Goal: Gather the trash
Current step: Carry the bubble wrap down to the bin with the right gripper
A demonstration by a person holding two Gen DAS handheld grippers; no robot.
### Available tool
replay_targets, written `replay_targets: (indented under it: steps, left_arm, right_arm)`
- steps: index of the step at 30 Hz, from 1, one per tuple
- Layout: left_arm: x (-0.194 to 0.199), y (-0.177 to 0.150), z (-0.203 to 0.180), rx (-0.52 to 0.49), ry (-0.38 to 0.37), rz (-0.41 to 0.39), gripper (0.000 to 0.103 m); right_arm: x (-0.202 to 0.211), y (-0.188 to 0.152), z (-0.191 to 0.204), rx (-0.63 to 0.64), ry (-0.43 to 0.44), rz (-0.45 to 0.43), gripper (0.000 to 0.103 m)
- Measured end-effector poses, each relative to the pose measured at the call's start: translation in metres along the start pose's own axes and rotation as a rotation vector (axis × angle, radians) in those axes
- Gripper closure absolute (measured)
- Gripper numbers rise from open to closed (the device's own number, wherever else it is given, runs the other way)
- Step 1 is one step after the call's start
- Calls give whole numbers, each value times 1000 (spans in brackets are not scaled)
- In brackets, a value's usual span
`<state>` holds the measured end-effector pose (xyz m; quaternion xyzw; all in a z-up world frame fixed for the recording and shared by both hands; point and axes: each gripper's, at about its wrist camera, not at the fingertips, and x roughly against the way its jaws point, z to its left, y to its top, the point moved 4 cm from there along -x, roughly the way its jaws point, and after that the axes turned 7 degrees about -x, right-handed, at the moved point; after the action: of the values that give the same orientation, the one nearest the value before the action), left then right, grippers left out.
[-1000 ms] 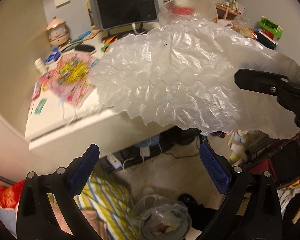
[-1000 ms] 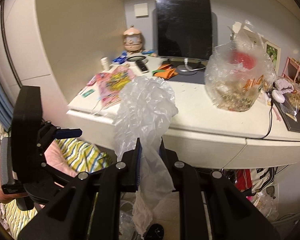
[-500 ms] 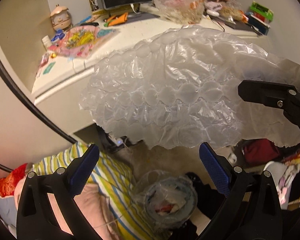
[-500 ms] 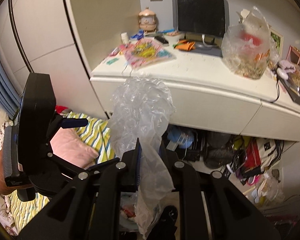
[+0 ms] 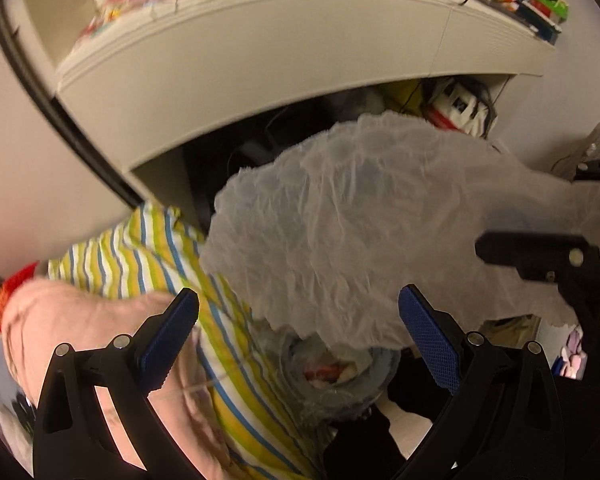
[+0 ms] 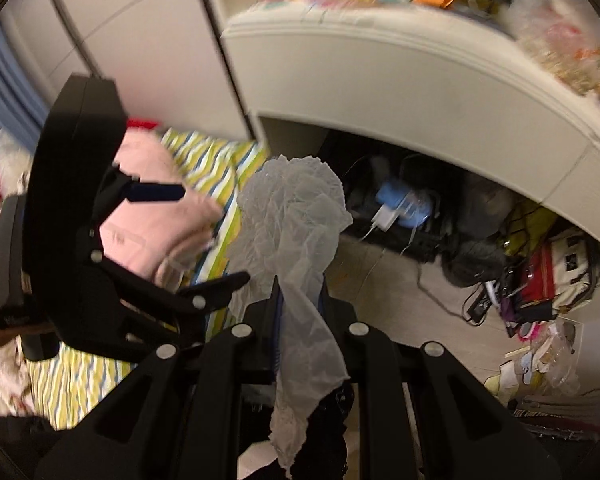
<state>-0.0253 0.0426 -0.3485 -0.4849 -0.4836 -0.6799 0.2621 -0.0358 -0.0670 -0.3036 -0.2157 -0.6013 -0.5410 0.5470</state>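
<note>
While pinched, wrap [image 5: 380, 232] above lined bin [image 5: 352, 384]

Hand-held gripper [image 5: 298, 332]: black plastic frame w/ silver screws, blue textured finger pads [image 5: 428, 344].

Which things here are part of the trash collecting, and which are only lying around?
Part of the job:
- bubble wrap sheet, pinched in the right gripper
- lined trash bin on the floor below it
- left gripper, jaws apart and holding nothing

Only lying around:
- striped bedding
- white desk
- red bag
</note>
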Motion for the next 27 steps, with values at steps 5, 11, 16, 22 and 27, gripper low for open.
replay_targets:
  steps: [5,11,16,22,27]
  left_arm:
    - [-28,-38,-10,48,-2,87,6]
    - [-62,-86,-25,107,-11,185,6]
    - [-95,-126,-37,149,-26,266,6]
    - [-139,-150,-41,188,-43,304,6]
    - [-182,-163,-44,188,-52,313,6]
  right_arm:
    - [-29,-28,4,57,44,90,87]
    - [-71,-56,2,105,63,209,87]
    - [-111,-78,-2,132,69,292,87]
    - [-172,-107,-8,104,84,389,87]
    - [-215,-124,-10,120,88,426,87]
